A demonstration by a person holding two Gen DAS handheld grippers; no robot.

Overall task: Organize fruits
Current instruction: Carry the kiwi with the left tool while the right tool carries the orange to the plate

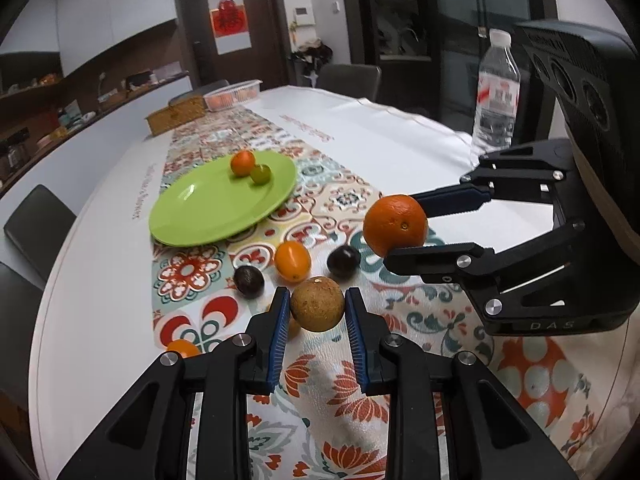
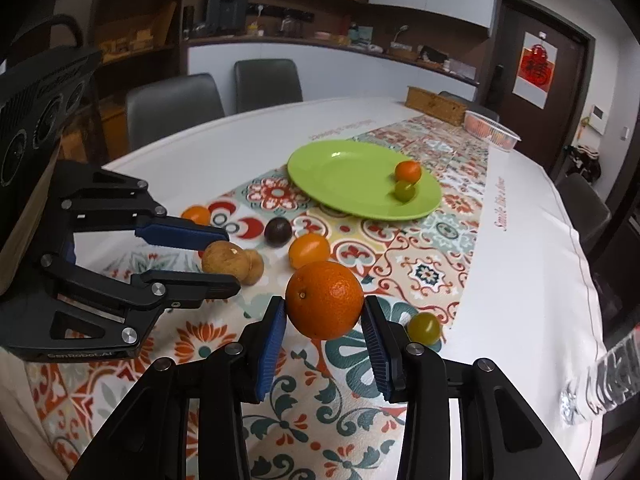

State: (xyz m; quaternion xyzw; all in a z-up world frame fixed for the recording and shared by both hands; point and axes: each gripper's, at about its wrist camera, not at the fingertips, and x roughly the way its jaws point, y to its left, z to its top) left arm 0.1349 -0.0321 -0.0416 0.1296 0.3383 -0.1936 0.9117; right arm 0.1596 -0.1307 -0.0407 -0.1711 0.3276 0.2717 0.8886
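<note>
The plate (image 2: 340, 172) is lime green, bearing a red-orange fruit (image 2: 408, 171) and a green one (image 2: 405, 191). The tablecloth (image 2: 532, 280) is white, its runner (image 2: 424, 256) tiled in red, teal and cream. The near orange (image 2: 324, 300) is bright orange; the round fruit (image 1: 317, 304) is speckled brown.

The right gripper (image 1: 404, 226) body reads "DAS". The left gripper (image 2: 224, 260) body reads "GenRobot.AI". The tablecloth (image 2: 520, 248) carries script lettering near its edge, not clearly legible.

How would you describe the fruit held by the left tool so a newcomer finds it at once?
Start at the green plate on the patterned cloth, then come nearer, past the loose fruits. The brown fruit sits pinched in the left tool: round, dull and rough-skinned, unlike the glossy orange.
</note>
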